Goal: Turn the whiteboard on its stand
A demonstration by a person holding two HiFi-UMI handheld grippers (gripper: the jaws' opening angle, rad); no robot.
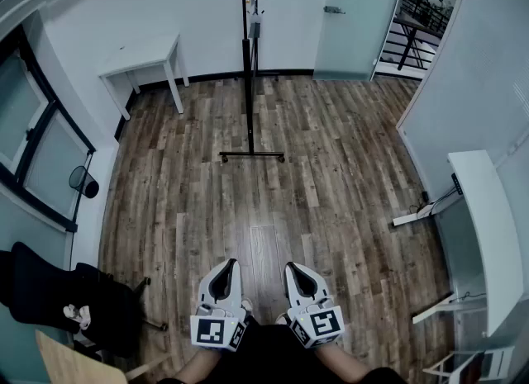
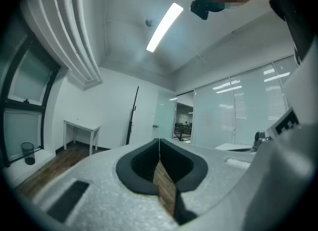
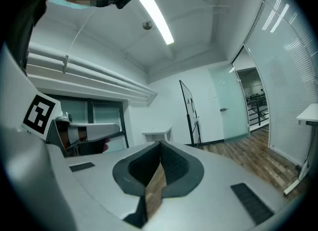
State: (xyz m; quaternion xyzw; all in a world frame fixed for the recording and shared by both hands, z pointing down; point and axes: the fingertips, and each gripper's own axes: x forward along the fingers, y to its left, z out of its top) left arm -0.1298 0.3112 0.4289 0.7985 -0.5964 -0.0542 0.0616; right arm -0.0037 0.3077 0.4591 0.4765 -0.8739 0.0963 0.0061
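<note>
The whiteboard (image 1: 248, 11) stands edge-on at the far wall, on a black stand with a wheeled foot bar (image 1: 251, 156) on the wood floor. It shows as a thin dark line in the left gripper view (image 2: 133, 113) and as a narrow tilted frame in the right gripper view (image 3: 189, 108). Both grippers are held low and close to the person's body, well short of the stand. My left gripper (image 1: 229, 263) (image 2: 159, 139) is shut with nothing in it. My right gripper (image 1: 291, 266) (image 3: 160, 143) is also shut and holds nothing.
A small white table (image 1: 145, 56) stands against the far wall, left of the stand. A glass door (image 1: 351, 19) lies to its right. A white desk (image 1: 488, 225) runs along the right side. A black chair (image 1: 58, 291) sits at the near left, under the windows.
</note>
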